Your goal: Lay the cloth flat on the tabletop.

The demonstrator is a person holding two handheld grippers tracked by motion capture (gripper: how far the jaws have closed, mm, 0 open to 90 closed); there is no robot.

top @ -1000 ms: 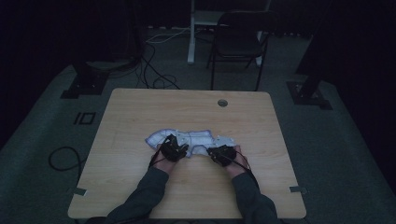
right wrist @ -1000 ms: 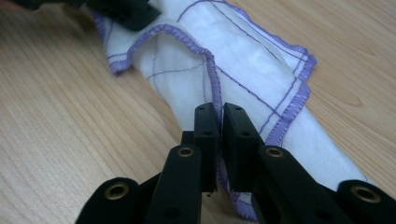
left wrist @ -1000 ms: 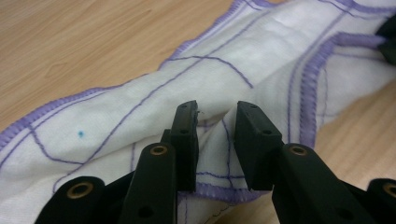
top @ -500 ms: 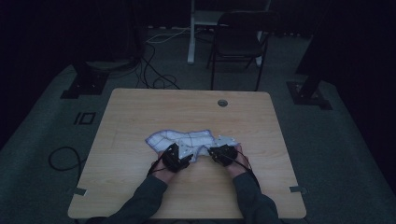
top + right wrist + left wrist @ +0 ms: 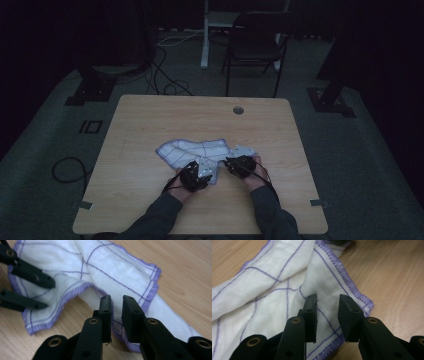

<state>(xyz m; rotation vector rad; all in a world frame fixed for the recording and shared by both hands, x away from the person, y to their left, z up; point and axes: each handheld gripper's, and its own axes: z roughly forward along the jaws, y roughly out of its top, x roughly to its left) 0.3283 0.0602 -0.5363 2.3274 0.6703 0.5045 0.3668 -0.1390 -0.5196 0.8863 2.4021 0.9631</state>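
Observation:
A white cloth with purple grid lines and a purple hem (image 5: pixel 192 149) lies crumpled in the middle of the wooden table (image 5: pixel 145 120). My left gripper (image 5: pixel 196 176) is at the cloth's near corner; in the left gripper view its jaws (image 5: pixel 328 302) stand open over that hemmed corner (image 5: pixel 329 277), having just closed a little, and pinch nothing. My right gripper (image 5: pixel 240 165) is at the cloth's right end. Its jaws (image 5: pixel 117 301) have just been opening and stand narrowly apart over a folded hem edge (image 5: pixel 125 272), not pressing it. The left gripper's jaws (image 5: pixel 32 290) show at that view's left.
A round cable hole (image 5: pixel 238 110) sits near the table's far edge. A dark chair (image 5: pixel 255 45) and a white post (image 5: pixel 205 35) stand beyond the table. Cables (image 5: pixel 165 75) and stand feet (image 5: pixel 92 85) lie on the grey floor around it.
My left hand has moved toward the table's near edge and slightly right, and the cloth's near corner now lies further that way. The right hand has kept its place.

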